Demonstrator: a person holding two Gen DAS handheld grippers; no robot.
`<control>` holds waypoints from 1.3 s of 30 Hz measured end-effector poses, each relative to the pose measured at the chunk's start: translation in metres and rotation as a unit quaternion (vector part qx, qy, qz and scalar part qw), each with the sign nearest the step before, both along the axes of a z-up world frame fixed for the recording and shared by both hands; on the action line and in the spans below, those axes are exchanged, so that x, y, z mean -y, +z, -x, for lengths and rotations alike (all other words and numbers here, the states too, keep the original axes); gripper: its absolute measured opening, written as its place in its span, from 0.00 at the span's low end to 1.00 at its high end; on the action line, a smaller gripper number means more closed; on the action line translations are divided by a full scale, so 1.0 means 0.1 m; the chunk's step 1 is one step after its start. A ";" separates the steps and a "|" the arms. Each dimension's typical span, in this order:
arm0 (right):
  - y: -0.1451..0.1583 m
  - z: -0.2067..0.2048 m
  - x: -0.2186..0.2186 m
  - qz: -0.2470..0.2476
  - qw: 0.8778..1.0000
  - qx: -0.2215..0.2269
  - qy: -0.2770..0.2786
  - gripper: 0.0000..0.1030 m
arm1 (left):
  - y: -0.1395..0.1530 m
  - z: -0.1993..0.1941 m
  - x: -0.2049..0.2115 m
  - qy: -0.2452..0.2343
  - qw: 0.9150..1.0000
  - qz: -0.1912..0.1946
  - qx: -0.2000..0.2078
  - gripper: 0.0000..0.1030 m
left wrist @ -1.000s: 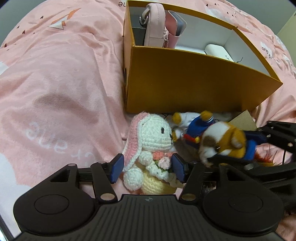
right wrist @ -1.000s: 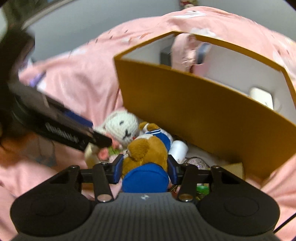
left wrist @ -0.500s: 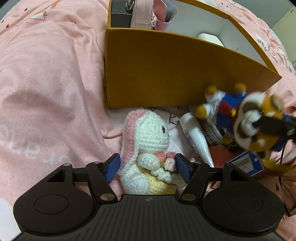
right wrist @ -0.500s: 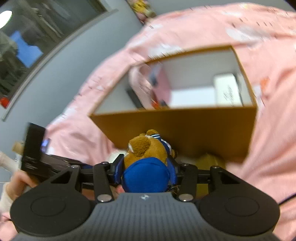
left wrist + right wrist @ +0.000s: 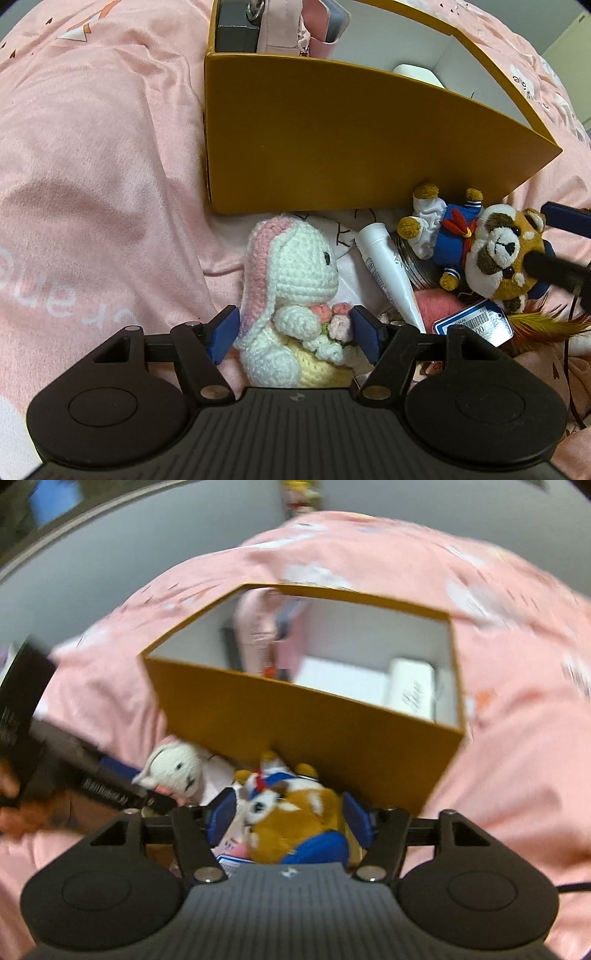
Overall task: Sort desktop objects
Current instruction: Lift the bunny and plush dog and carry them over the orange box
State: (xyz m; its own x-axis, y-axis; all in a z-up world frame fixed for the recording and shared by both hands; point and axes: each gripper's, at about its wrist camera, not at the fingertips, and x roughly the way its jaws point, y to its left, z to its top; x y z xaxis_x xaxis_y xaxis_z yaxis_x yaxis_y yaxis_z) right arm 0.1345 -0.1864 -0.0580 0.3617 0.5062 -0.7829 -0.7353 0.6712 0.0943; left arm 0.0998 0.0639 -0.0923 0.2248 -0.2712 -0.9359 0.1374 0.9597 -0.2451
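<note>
A crocheted white rabbit (image 5: 291, 291) with pink ears stands between the blue pads of my left gripper (image 5: 293, 334), which is shut on its body. It also shows in the right wrist view (image 5: 177, 768). My right gripper (image 5: 288, 818) is shut on a brown plush animal in a blue sailor suit (image 5: 295, 823); that toy also shows in the left wrist view (image 5: 476, 251), with the right gripper's finger (image 5: 565, 218) beside its head. The open orange box (image 5: 351, 147), also in the right wrist view (image 5: 306, 723), stands just behind both toys.
The box holds a pink pouch (image 5: 288, 33), a dark case (image 5: 232, 33) and a white item (image 5: 410, 690). A white tube (image 5: 388, 269), a barcode tag (image 5: 472, 325), a pink fluffy thing (image 5: 439, 306) and a feather (image 5: 546, 325) lie by the toys. A pink blanket (image 5: 92, 166) covers everything.
The right gripper lifted the sailor plush up toward the box, then swung back down low in front of it. The left gripper stayed shut on the rabbit and edged closer to the box.
</note>
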 end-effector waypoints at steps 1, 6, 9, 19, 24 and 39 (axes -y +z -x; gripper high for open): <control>0.00 0.06 -0.09 0.019 0.999 0.020 0.025 0.68 | 0.00 0.00 0.01 0.000 1.000 -0.001 0.001 0.76; -0.20 0.26 -0.40 0.138 0.979 0.110 0.101 0.72 | -0.03 0.00 0.05 0.012 1.000 0.001 0.001 0.78; -0.34 0.28 -0.47 0.182 0.966 0.140 0.119 0.73 | -0.10 -0.03 0.07 0.023 1.000 0.011 -0.008 0.81; -0.40 0.16 -0.36 0.186 0.968 0.134 0.100 0.62 | -0.08 -0.03 0.13 0.040 0.999 0.020 0.004 0.71; -0.26 0.14 -0.24 0.137 0.983 0.104 0.069 0.59 | 0.02 0.04 0.14 0.052 0.998 0.029 0.021 0.68; 0.49 0.25 0.17 -0.040 0.997 0.064 0.008 0.59 | 0.93 0.28 0.00 0.082 0.983 0.104 0.128 0.67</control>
State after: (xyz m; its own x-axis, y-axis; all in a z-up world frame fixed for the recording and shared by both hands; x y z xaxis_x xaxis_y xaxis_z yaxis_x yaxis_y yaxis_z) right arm 0.1098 -0.2035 -0.0093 0.4470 0.5717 -0.6880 -0.7556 0.6530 0.0516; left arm 0.0716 0.0640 0.0010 0.5024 -0.3918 -0.7708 0.0675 0.9065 -0.4168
